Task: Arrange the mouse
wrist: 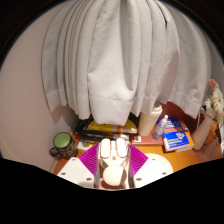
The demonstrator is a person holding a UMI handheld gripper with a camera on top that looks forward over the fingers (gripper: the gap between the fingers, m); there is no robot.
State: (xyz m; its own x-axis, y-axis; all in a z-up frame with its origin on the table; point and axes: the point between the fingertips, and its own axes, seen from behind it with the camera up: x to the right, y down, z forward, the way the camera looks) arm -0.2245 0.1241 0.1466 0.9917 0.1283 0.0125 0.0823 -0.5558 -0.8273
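A white computer mouse (113, 160) sits between my two fingers, lifted well above the desk, its buttons pointing away from me. My gripper (113, 164) is shut on the mouse, the magenta pads (88, 160) pressing its left and right sides. The wooden desk (160, 157) lies beyond and below the fingers, partly hidden by them and the mouse.
A white curtain (118, 55) hangs over the back of the desk. On the desk stand a green cup (62, 141) at the left, a dark box with yellow print (108, 128), a clear bottle (148, 122), a blue packet (174, 135) and a white toy figure (212, 110) at the right.
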